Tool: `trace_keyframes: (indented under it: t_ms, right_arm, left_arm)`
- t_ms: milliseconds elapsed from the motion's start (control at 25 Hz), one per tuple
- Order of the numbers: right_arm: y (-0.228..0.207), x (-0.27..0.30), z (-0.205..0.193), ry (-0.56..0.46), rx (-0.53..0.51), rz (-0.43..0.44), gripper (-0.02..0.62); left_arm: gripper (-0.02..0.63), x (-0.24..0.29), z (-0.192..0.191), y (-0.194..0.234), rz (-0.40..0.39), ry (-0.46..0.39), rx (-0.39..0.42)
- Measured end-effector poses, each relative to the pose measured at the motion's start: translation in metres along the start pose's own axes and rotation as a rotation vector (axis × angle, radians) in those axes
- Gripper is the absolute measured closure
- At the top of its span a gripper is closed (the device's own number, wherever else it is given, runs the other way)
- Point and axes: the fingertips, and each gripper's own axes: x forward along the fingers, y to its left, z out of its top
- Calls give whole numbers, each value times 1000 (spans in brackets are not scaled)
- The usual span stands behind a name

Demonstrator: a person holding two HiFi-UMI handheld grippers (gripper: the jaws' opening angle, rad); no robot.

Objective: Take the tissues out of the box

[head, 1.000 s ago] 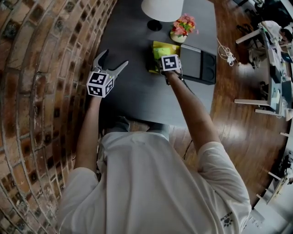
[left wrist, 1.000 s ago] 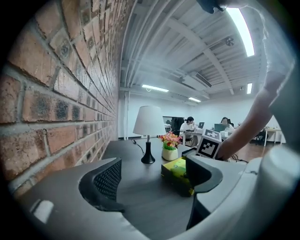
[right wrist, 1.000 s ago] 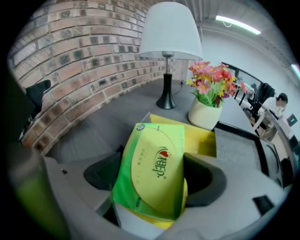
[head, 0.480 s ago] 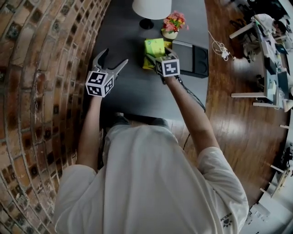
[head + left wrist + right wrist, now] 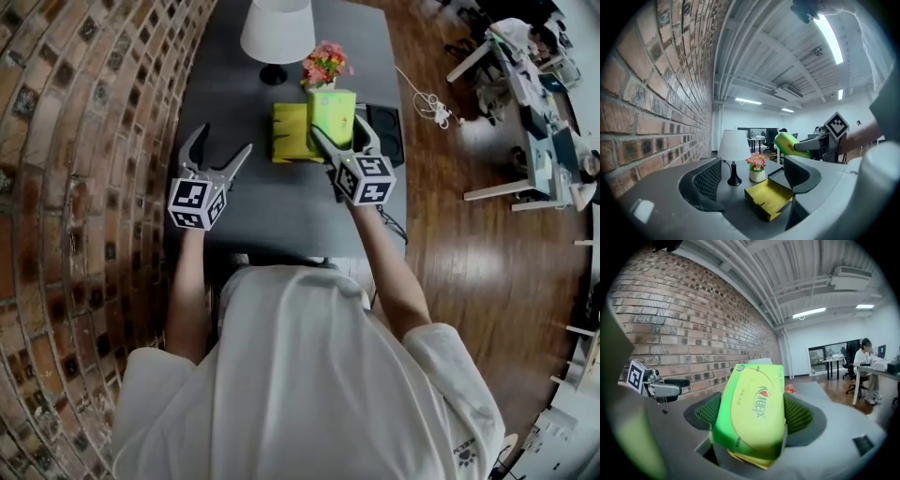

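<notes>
A green tissue pack [image 5: 333,108] hangs in the air, with my right gripper [image 5: 337,129] shut on its sides. In the right gripper view the pack [image 5: 752,408] fills the space between the ribbed pads [image 5: 799,413]. Just left of it, the open yellow box [image 5: 289,133] lies on the dark table [image 5: 272,202], tilted; the left gripper view shows the box [image 5: 768,199] empty inside. My left gripper [image 5: 214,155] stands open over the table's left side, nothing between its fingers [image 5: 710,180], well apart from the box.
At the table's far end stand a white-shaded lamp [image 5: 277,33] and a small pot of flowers [image 5: 323,66]. A black flat case [image 5: 384,127] lies right of the box. A brick wall [image 5: 84,141] runs along the left; wooden floor and desks lie to the right.
My right gripper has lifted the green tissue pack up out of the yellow box and drawn it nearer. The left gripper has stayed in about the same place.
</notes>
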Motion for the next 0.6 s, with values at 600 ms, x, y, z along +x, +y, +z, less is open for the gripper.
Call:
trace_keyframes:
  t_ms: [600]
  right_arm:
    - [-30,-140,39,-247,-86,-208,172]
  left_arm:
    - [221,-19,40,-49,92,-126,-43]
